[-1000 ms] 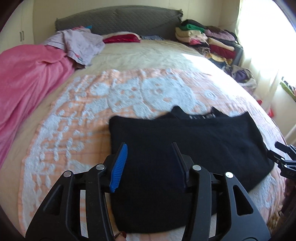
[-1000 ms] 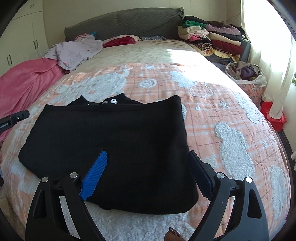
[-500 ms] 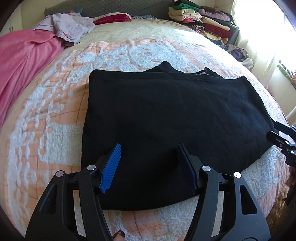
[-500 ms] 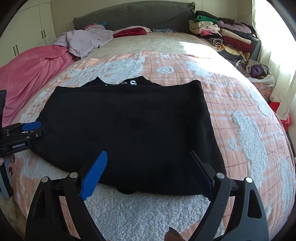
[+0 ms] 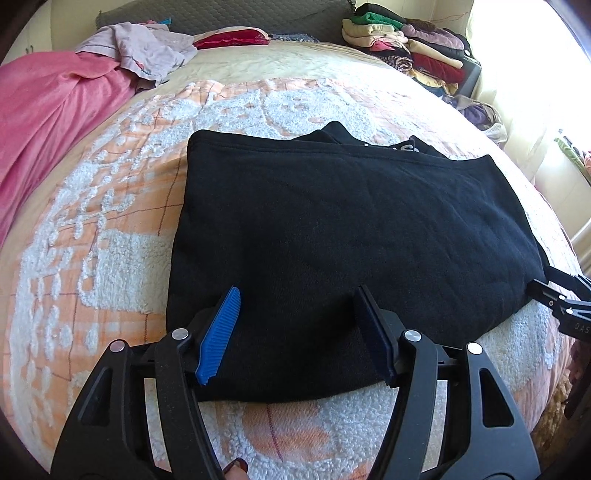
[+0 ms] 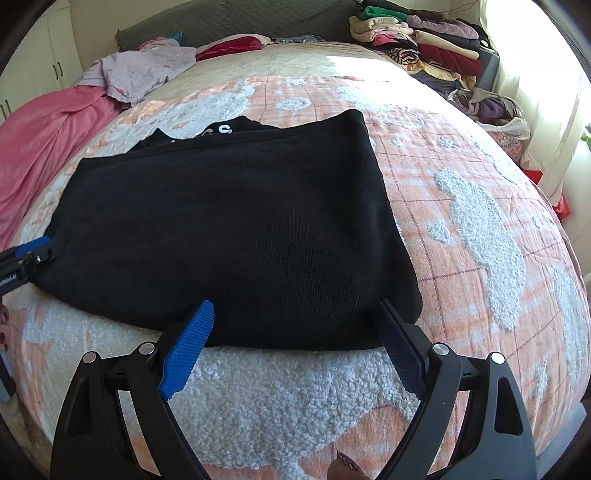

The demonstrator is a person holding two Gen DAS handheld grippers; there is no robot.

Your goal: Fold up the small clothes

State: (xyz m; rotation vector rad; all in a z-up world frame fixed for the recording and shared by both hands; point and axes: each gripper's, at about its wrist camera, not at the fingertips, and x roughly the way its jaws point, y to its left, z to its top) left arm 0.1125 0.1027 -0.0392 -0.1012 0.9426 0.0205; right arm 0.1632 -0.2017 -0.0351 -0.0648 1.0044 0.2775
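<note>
A black garment (image 5: 351, 221) lies folded flat on the peach and white bedspread (image 5: 110, 240), with white letters showing on a layer at its far edge (image 6: 218, 131). My left gripper (image 5: 295, 295) hovers open over the garment's near left part, its blue pads apart and pinching no cloth. My right gripper (image 6: 295, 306) stands wide open over the near right edge of the black garment (image 6: 229, 221), nothing pressed between its pads. Each gripper shows at the rim of the other view: the right gripper (image 5: 561, 306) and the left gripper (image 6: 29, 254).
A pink blanket (image 5: 48, 110) drapes the bed's left side, with a crumpled lilac garment (image 5: 140, 48) and a red pillow (image 5: 232, 37) by the grey headboard (image 6: 240, 22). A stack of folded clothes (image 5: 406, 48) and a bag of laundry (image 6: 495, 110) sit at the back right.
Both grippers have come down and closer to the black garment's near edge. The left jaws have widened a little. The garment has not moved.
</note>
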